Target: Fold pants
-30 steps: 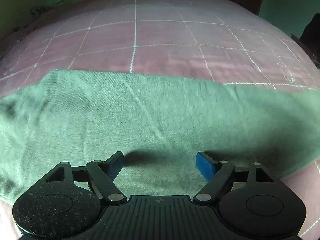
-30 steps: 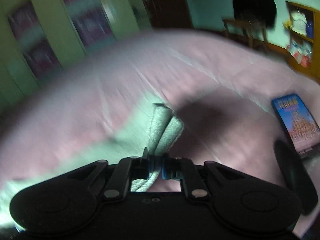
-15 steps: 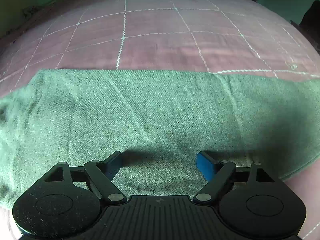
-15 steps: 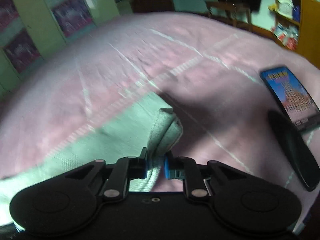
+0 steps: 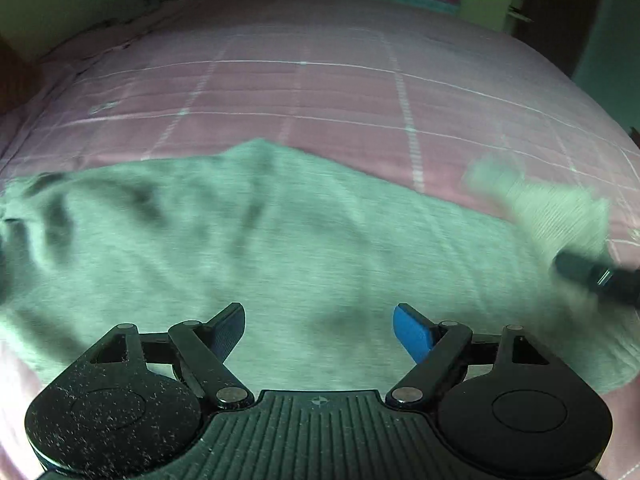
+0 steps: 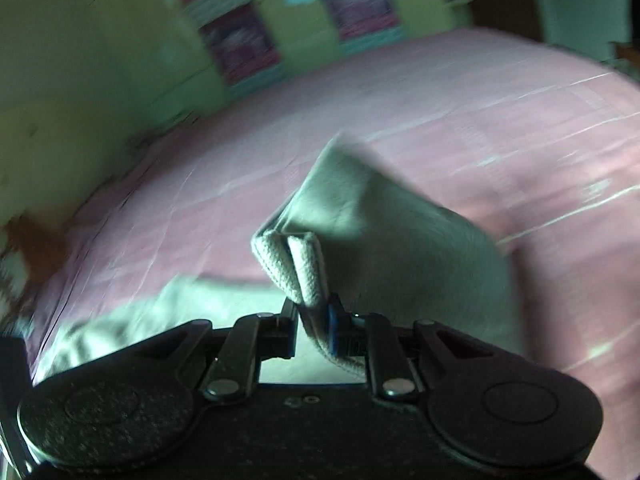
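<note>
The green pants (image 5: 280, 240) lie spread across the pink checked bed (image 5: 320, 92). My left gripper (image 5: 319, 326) is open and empty, low over the near part of the cloth. My right gripper (image 6: 314, 312) is shut on the ribbed cuff end (image 6: 298, 264) of the pants and holds it lifted above the bed. The raised cloth (image 6: 384, 236) drapes to the right of it. In the left wrist view the right gripper (image 5: 596, 276) shows blurred at the right edge with the lifted cuff (image 5: 540, 200).
A green wall with posters (image 6: 240, 44) stands behind the bed. A dark doorway (image 5: 560, 4) is at the far right. The bed's far edge meets the wall at the left (image 5: 100, 32).
My right gripper has swung left with the cuff, carrying it over the pants; it now shows in the left wrist view. The cloth has rumpled at the left. The left gripper stays open.
</note>
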Tool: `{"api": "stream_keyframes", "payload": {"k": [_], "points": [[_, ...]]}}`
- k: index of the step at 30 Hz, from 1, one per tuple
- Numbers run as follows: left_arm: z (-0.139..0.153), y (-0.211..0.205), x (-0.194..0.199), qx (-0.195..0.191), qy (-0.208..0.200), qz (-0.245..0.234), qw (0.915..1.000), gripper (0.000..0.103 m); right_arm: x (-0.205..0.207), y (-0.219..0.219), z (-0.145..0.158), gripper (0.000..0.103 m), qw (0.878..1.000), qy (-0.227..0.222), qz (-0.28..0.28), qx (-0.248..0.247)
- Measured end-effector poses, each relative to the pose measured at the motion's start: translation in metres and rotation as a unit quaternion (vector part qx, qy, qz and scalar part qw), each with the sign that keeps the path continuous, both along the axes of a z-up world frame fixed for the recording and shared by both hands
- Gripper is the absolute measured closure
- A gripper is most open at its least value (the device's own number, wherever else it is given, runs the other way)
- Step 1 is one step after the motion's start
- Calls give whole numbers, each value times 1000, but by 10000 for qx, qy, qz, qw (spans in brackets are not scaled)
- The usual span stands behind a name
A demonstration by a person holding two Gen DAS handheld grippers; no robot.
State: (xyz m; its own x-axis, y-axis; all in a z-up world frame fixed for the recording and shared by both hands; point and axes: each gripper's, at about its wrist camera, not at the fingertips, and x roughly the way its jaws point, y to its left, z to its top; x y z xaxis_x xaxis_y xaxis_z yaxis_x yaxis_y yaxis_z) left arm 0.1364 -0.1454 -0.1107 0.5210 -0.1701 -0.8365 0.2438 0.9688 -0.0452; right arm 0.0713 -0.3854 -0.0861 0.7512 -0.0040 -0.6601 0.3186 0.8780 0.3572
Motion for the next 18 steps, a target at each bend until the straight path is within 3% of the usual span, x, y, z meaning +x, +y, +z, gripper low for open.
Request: {"api": "stream_keyframes", "payload": {"k": [2,4,6,9,11,15,18], "points": [[-2,16,5,-62,84,152,9998,22,17,24,-22,87,9990,282,335,91],[-7,26,7,-185,193,220,9994,22,28,41,-49,75,9962,744,446,8],[-10,30,8,-380,327,214,9985,22,28,45,-68,70,9942,963,467,125],[-14,21,7,-792,593,143,9950,22,19,42,-60,46,9944,784,580,416],[-14,15,7,-1124,794,71,9905,22,9,35,-45,44,9951,521,573,612],[-25,-1,7,-1676,1320,21,9770,21,-18,15,-18,41,9987,16,180,472],[-36,-9,2,-1973,1524,112,9684,21,-42,-7,-11,39,9989,-121,-112,443]]}}
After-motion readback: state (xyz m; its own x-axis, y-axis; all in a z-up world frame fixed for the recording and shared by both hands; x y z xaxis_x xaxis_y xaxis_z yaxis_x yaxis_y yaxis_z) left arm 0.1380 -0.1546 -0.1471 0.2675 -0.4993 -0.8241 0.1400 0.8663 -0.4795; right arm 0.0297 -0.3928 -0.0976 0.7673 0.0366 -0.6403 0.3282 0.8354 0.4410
